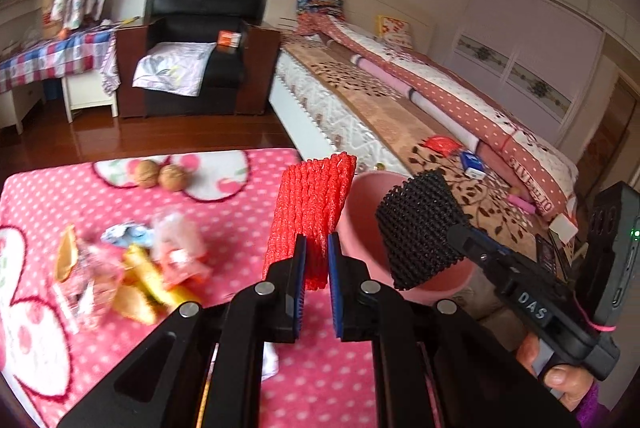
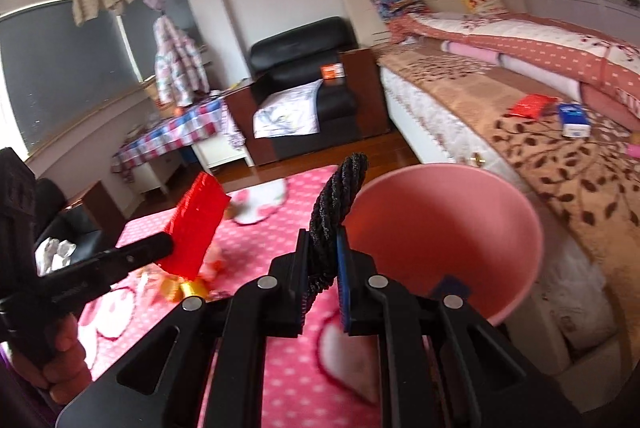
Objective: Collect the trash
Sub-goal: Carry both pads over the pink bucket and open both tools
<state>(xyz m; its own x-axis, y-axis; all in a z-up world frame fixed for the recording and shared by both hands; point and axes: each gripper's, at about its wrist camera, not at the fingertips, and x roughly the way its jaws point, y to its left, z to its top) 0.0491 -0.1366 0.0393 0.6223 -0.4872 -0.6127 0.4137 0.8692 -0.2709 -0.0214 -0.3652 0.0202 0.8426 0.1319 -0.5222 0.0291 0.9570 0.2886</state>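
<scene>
While both sets of jaws are clamped on foam net, neither piece touches anything else. L gripper (image 1: 317,260): blue pads pinch the lower part of a red foam net sleeve (image 1: 316,211), which stands upright above the jaws, top edge level w/ the far rim of the pink bin (image 1: 360,211); in the right wrist view the same red sleeve (image 2: 196,224) hangs over the blanket, left of the bin. R gripper (image 2: 322,268): jaws closed on a black foam net (image 2: 334,211), twisted, rising from between the pads just beside the bin's (image 2: 520,220) near-left rim. From the left wrist view the black net (image 1: 420,228) sits in front of the bin mouth, overlapping it; can't tell if it is over the opening or short of it. Bin interior mostly bare; a small dark blue scrap shows low on the inner wall, partly hidden by the R fingers. Person's hands visible on both handles, edge of frame. Bin stands at the edge of a pink polka-dot blanket (image 1: 248,211) w/ cherry print, next to the bed (image 1: 360,95). Left on blanket: pile of wrappers (image 1: 128,268) (yellow, clear, pink, blurred) and two walnuts (image 1: 160,175) further back, well apart from the bin. Beyond: black armchair (image 1: 200,39), checked tablecloth (image 1: 52,55).
</scene>
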